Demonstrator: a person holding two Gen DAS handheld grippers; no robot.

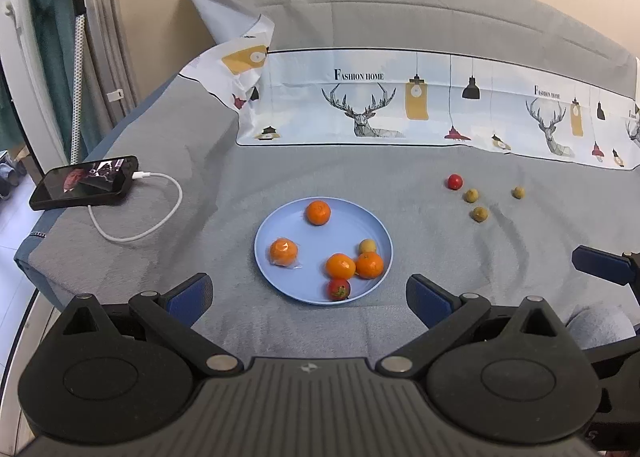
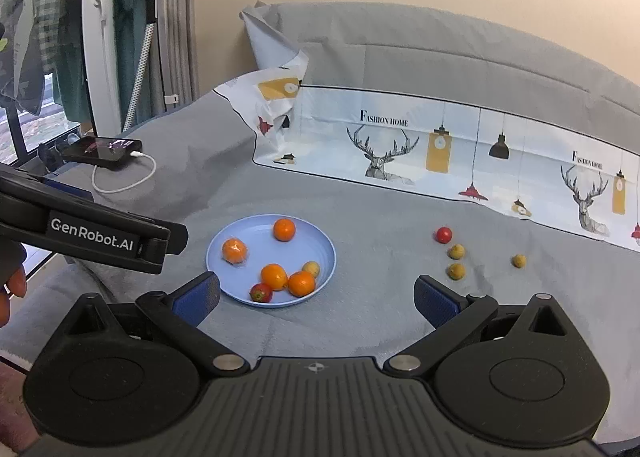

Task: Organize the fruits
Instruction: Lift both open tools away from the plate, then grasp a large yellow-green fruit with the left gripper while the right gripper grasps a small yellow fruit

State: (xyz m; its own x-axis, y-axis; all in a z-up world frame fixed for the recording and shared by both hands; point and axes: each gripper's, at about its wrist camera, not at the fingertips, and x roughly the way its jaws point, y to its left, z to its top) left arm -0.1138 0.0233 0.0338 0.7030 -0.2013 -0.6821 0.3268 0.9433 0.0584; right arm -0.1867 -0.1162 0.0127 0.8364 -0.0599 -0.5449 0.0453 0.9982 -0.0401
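Observation:
A blue plate (image 1: 280, 223) (image 2: 240, 235) lies on the grey bed cover. It holds several oranges (image 1: 318, 212) (image 2: 284, 229), one wrapped in film (image 1: 283, 252), a red strawberry (image 1: 339, 289) (image 2: 261, 292) and a small yellowish fruit (image 1: 367, 246) (image 2: 311, 268). To the right on the cover lie a red cherry tomato (image 1: 455, 181) (image 2: 443, 234) and three small yellowish fruits (image 1: 479, 214) (image 2: 456, 271). My left gripper (image 1: 309, 293) is open, just short of the plate. My right gripper (image 2: 316, 297) is open too, near the plate's right side.
A black phone (image 1: 84, 182) (image 2: 102, 148) with a white charging cable (image 1: 140, 213) lies at the left edge of the bed. A printed deer cloth (image 1: 400, 105) runs along the back. The left gripper's body (image 2: 92, 233) and a hand (image 2: 12, 289) show at the left.

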